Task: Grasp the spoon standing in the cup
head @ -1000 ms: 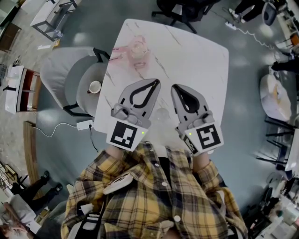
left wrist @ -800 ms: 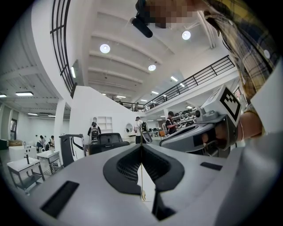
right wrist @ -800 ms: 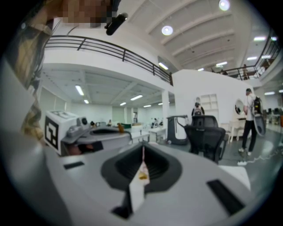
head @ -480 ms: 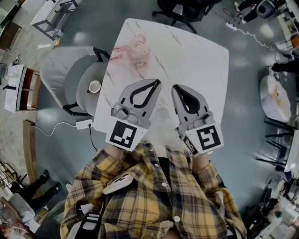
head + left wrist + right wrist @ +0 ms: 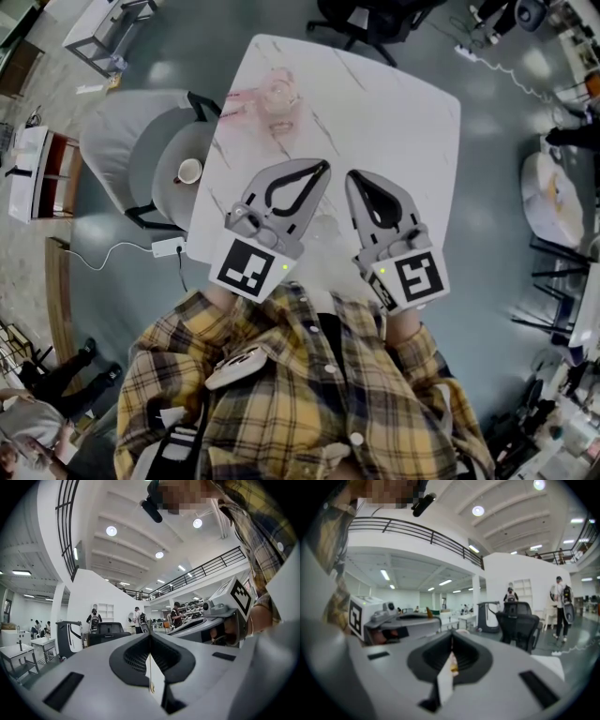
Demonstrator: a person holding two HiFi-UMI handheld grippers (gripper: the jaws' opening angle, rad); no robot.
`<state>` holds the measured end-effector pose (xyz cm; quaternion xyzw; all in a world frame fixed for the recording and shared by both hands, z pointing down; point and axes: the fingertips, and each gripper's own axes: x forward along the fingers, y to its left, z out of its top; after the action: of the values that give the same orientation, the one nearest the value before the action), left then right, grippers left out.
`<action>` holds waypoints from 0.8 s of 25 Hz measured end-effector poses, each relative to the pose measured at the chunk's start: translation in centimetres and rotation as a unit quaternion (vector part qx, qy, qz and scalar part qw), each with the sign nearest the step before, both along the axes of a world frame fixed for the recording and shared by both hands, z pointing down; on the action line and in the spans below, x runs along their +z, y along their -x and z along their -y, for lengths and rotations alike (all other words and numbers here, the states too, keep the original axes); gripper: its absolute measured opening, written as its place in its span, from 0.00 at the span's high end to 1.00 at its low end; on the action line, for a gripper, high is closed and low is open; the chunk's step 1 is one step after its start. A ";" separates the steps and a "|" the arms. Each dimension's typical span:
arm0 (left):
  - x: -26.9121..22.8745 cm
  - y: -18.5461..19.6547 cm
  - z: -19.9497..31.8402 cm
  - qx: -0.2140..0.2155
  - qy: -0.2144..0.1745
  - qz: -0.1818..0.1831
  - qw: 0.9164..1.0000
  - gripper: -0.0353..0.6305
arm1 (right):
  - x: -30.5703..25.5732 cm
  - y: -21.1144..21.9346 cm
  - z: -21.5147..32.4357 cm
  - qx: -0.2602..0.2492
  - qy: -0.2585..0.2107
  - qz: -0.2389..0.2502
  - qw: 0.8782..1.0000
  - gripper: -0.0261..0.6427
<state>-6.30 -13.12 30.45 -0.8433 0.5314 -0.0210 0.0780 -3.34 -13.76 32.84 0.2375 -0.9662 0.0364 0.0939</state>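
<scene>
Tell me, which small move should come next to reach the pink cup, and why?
Probably carry the left gripper forward toward the pink cup. That cup stands at the far left of the table, well beyond both grippers, and the left one is nearer. Like the right gripper, it is shut and holds nothing, so its jaws must open on the way.

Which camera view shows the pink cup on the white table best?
The head view: it looks down on the pink cup near the far left edge of the table. Both gripper views look level across the room and show no cup.
</scene>
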 end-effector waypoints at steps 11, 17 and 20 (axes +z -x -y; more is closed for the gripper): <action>-0.4 0.4 -0.2 0.019 -0.002 0.000 1.000 0.92 | -0.1 -0.5 0.1 0.003 0.000 0.004 1.000 0.91; -0.8 0.6 -0.4 0.027 -0.001 0.003 1.000 0.92 | -0.2 -0.8 0.0 0.005 0.000 0.003 1.000 0.91; -1.2 0.9 -0.3 0.025 0.003 -0.010 1.000 0.92 | -0.4 -0.8 -0.1 0.005 -0.005 0.003 1.000 0.91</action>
<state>-7.24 -12.78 29.27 -0.8569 0.5105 -0.0126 0.0707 -2.52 -13.71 32.42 0.2430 -0.9653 0.0331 0.0898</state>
